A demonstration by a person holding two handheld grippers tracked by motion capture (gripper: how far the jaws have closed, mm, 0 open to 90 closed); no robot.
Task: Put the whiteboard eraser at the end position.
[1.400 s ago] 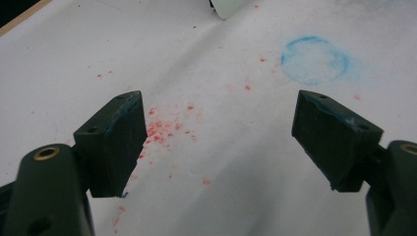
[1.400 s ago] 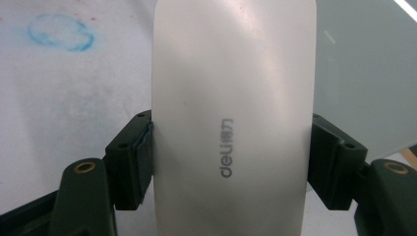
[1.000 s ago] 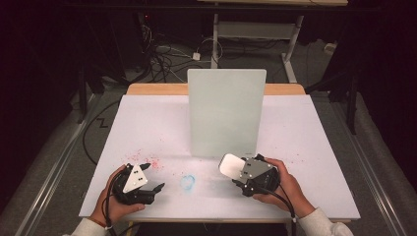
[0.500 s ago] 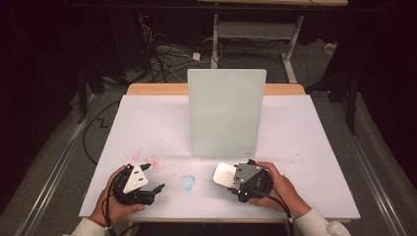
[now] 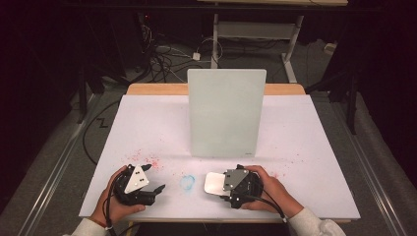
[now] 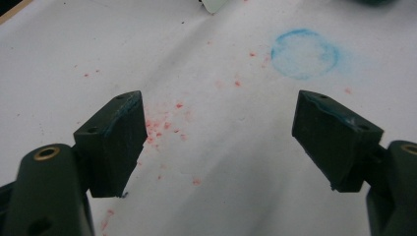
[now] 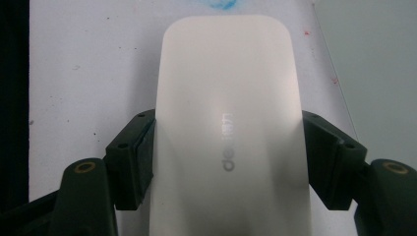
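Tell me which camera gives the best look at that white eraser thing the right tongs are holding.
The right gripper view: the white eraser spans the frame, clamped between the black jaws, with faint lettering visible. The high view shows it small, sticking out of the right tongs toward the blue ring mark. The left gripper view catches perhaps a corner.

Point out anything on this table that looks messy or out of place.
Red specks are scattered over the white table near the left gripper, and a smudged blue ring marks it just ahead of the white eraser. Nothing looks tipped or broken.
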